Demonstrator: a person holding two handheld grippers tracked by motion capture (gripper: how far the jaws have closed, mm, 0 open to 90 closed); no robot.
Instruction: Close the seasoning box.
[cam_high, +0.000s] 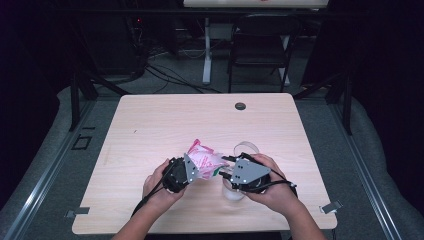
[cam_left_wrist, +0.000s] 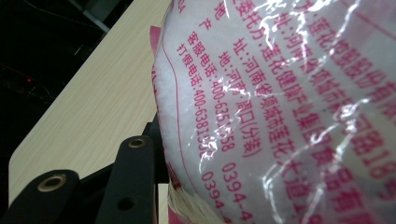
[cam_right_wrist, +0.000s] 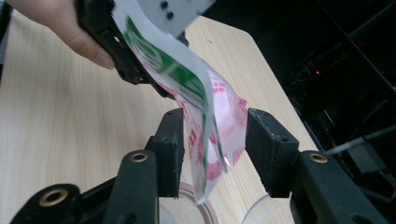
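- Dark room; a light wooden table (cam_high: 150, 125) with a small round grommet (cam_high: 240, 106) near its far edge. Behind it, a black folding chair (cam_high: 260, 47) and cables on the floor.
- Both of the person's hands come in from the near edge and meet just right of the table's middle.
- Left gripper (cam_high: 192, 167): clamped on a plastic bag (cam_high: 205, 159) with pink print and a white grainy filling. The bag is held off the table, between the two grippers. In the left gripper view the bag (cam_left_wrist: 289, 107) presses against the visible black jaw.
- Right gripper (cam_high: 225, 167): in the right gripper view the bag's flat pink-and-green end (cam_right_wrist: 212, 126) hangs between the two jaws. The left pad (cam_right_wrist: 170, 149) sits right against the film; a gap shows on the right side. Jaws not closed on the bag.
- A clear cup (cam_high: 235, 187) stands on the table below the right gripper; its rim (cam_right_wrist: 205, 205) shows beneath the bag's end.
- A second clear container (cam_high: 246, 148) stands just behind the right hand.
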